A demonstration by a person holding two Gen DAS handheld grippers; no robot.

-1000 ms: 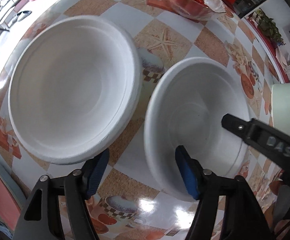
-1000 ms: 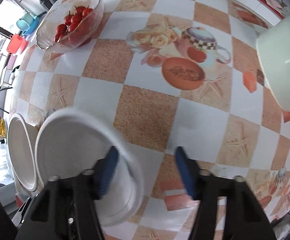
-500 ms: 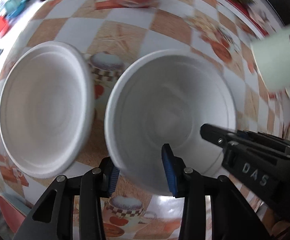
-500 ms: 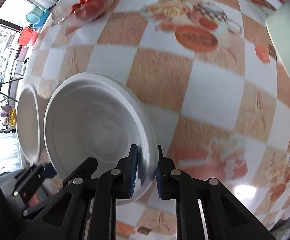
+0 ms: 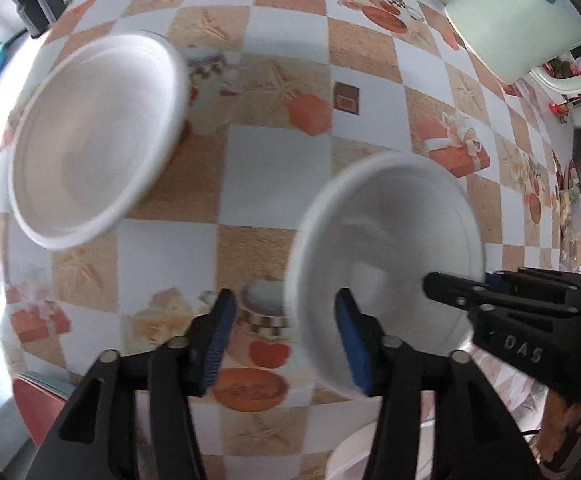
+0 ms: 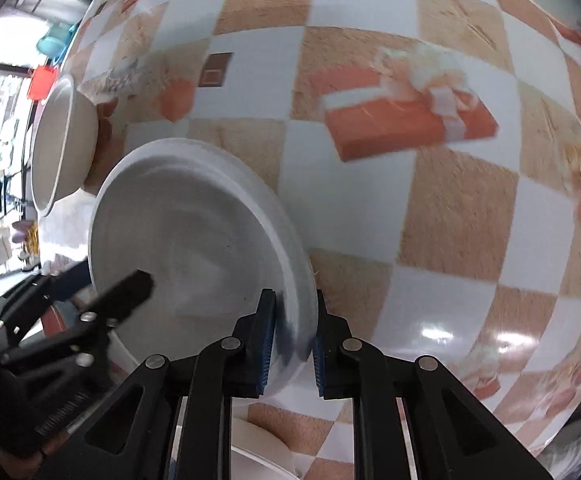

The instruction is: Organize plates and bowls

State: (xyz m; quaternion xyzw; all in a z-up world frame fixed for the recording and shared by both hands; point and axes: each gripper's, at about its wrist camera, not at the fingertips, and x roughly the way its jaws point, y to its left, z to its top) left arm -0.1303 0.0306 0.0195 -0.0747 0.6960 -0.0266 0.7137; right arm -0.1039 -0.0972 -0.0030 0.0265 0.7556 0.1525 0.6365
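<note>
My right gripper [image 6: 290,336] pinches the white bowl [image 6: 194,240] by its rim at my 6 o'clock, lifted over the table [image 6: 430,220]; my left gripper [image 5: 284,338] hangs open. The thin rim could slip or flex, tipping the bowl against the second bowl [image 5: 94,136] at 10 o'clock.

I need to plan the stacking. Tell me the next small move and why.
Probably carry the held white bowl over to the other white bowl and nest it there. The right gripper has its jaws clamped on the rim, while the left gripper is open, gripping nothing.
</note>
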